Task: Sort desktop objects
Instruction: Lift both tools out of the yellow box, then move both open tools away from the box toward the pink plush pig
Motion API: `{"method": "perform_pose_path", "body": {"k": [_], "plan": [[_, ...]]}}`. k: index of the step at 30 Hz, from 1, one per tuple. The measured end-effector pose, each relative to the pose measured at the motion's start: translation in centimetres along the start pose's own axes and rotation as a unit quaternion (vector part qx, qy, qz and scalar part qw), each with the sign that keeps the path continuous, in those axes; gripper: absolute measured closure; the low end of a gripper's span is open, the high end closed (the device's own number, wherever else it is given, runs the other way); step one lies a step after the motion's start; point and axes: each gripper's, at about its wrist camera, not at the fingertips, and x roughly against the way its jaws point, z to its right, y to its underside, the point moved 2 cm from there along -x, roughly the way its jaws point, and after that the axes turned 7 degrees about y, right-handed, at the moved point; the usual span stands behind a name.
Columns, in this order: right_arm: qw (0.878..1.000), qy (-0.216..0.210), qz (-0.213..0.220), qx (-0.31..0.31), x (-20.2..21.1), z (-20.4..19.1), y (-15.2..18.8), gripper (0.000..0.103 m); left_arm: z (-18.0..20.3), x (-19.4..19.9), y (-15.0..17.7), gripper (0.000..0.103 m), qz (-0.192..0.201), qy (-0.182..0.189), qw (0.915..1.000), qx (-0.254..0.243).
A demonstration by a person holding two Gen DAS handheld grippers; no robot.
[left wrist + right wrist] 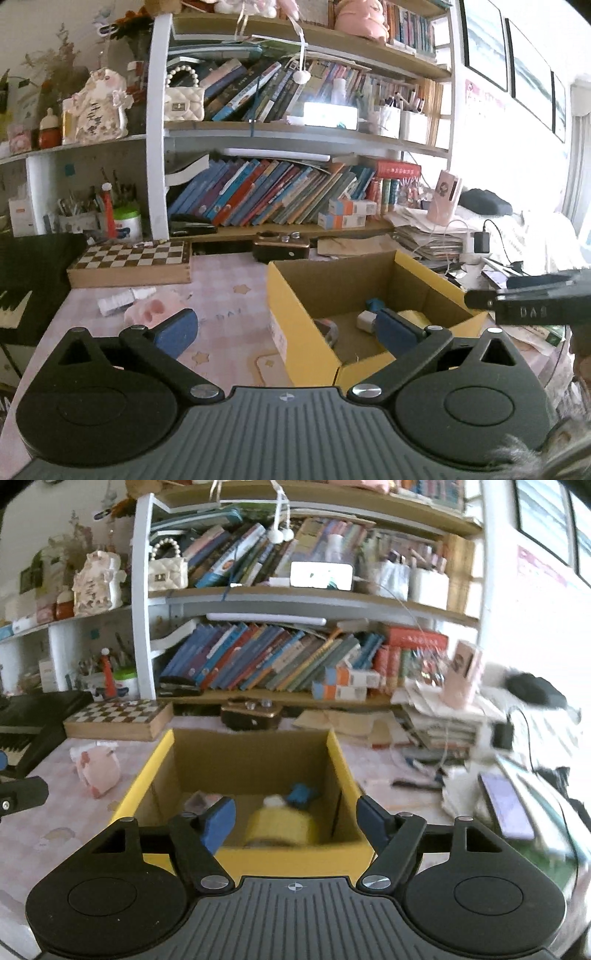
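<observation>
A yellow cardboard box [306,354] stands open on the pink desk; it also shows in the right wrist view [155,771]. Inside lie a yellow knitted hat [280,825], a blue item [301,794], a white block [365,319] and a small dark item [328,330]. My left gripper [286,332] is open and empty, straddling the box's left wall. My right gripper [295,823] is open and empty, above the box's near edge, with the hat between its fingers and below them. A pink plush pig [151,310] lies left of the box; it also shows in the right wrist view [98,770].
A chessboard box [129,264] and a brown camera [280,247] sit at the back. A white packet [120,299] lies by the pig. Paper stacks [443,723], cables and a phone [506,805] crowd the right. A keyboard [22,291] is at the left. Bookshelves stand behind.
</observation>
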Motion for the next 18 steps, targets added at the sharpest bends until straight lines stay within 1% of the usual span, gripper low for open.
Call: {"method": "perform_pose_path", "body": {"k": [6, 9, 12, 14, 18], "plan": [[0.999, 0.02, -0.027, -0.037, 3.0, -2.4, 3.3, 0.028, -1.4, 2.1, 2.1, 0.0, -0.017, 0.002, 0.9999, -0.004], [0.998, 0.023, -0.045, -0.047, 4.1, -3.8, 4.8, 0.028, -2.0, 3.2, 3.4, 0.0, -0.031, -0.011, 0.9994, -0.004], [0.996, 0.024, -0.063, -0.05, 5.2, -5.2, 6.3, 0.028, -2.7, 4.3, 4.9, 0.0, -0.052, -0.02, 0.9984, -0.002], [0.995, 0.025, -0.074, -0.055, 5.9, -6.1, 7.2, 0.028, -3.1, 5.0, 5.8, 0.0, -0.065, -0.02, 0.9977, -0.004], [0.993, 0.012, -0.103, -0.058, 6.9, -8.2, 9.0, 0.028, -4.0, 6.4, 7.1, 0.0, -0.081, -0.017, 0.9965, -0.008]]}}
